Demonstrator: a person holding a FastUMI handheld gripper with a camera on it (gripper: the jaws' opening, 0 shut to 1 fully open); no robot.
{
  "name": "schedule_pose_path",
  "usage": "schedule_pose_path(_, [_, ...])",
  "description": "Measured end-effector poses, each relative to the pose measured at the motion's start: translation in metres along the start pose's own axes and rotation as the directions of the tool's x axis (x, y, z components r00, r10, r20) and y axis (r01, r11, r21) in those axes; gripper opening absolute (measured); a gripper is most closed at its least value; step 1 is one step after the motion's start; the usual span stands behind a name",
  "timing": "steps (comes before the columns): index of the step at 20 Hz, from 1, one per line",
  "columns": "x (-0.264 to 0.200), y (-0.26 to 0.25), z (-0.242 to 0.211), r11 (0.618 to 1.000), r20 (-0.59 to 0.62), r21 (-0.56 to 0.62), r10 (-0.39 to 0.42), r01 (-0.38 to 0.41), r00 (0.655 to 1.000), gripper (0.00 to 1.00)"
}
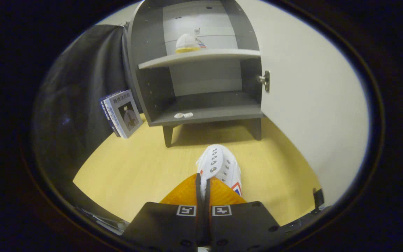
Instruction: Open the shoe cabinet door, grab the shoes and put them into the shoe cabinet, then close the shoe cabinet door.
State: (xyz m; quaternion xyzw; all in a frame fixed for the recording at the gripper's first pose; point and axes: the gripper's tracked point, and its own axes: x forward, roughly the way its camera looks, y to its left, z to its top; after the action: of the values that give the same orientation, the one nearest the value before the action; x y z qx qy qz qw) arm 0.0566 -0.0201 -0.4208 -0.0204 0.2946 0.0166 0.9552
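Gripping one shoe (220, 168), fingers (187, 192) closed.

shoe (219, 166) heel hidden behind tool (203, 185), small item (183, 115) unidentifiable

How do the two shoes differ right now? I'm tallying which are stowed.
The shoe on the upper shelf already sits inside the open shoe cabinet, while the shoe in the gripper hangs above the wooden floor, pinched between both fingers. The shelf shoe shows a yellowish sole edge; the held shoe shows its eyelets. Both are white with red-blue trim.
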Motion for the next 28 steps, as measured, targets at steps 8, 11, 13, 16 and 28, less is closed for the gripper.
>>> schedule_pose_path(8, [-0.07, 0.015, 0.163, 0.993, 0.219, -0.053, -0.095, 0.109, 0.971, 0.02])
schedule_pose_path(11, [-0.068, 0.02, 0.217, 0.99, 0.274, -0.064, -0.102, 0.124, 0.956, 0.02])
schedule_pose_path(13, [-0.057, 0.023, 0.248, 0.989, 0.302, -0.08, -0.093, 0.122, 0.949, 0.02])
schedule_pose_path(16, [-0.03, 0.017, 0.291, 0.984, 0.328, -0.12, -0.084, 0.13, 0.941, 0.02])
schedule_pose_path(28, [0.148, -0.03, 0.38, 0.973, 0.25, -0.196, -0.071, 0.122, 0.966, 0.02])
